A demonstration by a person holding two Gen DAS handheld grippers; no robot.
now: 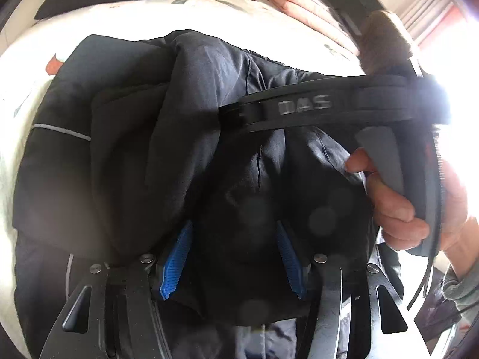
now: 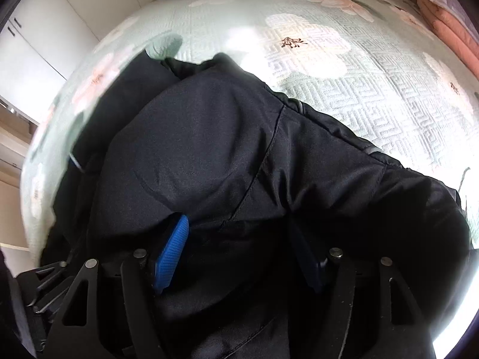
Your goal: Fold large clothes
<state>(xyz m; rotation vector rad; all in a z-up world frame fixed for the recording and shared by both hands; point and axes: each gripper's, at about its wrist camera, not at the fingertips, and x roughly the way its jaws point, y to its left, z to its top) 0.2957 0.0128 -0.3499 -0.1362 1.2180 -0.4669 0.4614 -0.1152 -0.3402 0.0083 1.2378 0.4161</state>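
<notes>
Both grippers, left (image 1: 233, 257) and right (image 2: 248, 254), pinch the dark jacket (image 2: 224, 155), fingertips buried

Black claw (image 1: 233, 257), ribbed blue pads (image 1: 176, 260)

Floral quilted bed (image 2: 374, 89), dark jacket (image 2: 224, 149), folded pink blanket (image 2: 449, 27)

In the left wrist view, the lower parts of the blue pads (image 1: 176, 260) of the left hand-held gripper (image 1: 233, 258) are buried in folds of the dark jacket (image 1: 185, 125), and the right edge is washed out by glare, so the person's hand (image 1: 401, 209) is only partly made out. In the right wrist view, the right pad (image 2: 308, 257) of the right hand-held gripper (image 2: 239, 254) is lost in shadow under the jacket (image 2: 224, 149), whose lower part is cut off by the frame. The bed (image 2: 344, 68) is largely covered there.
</notes>
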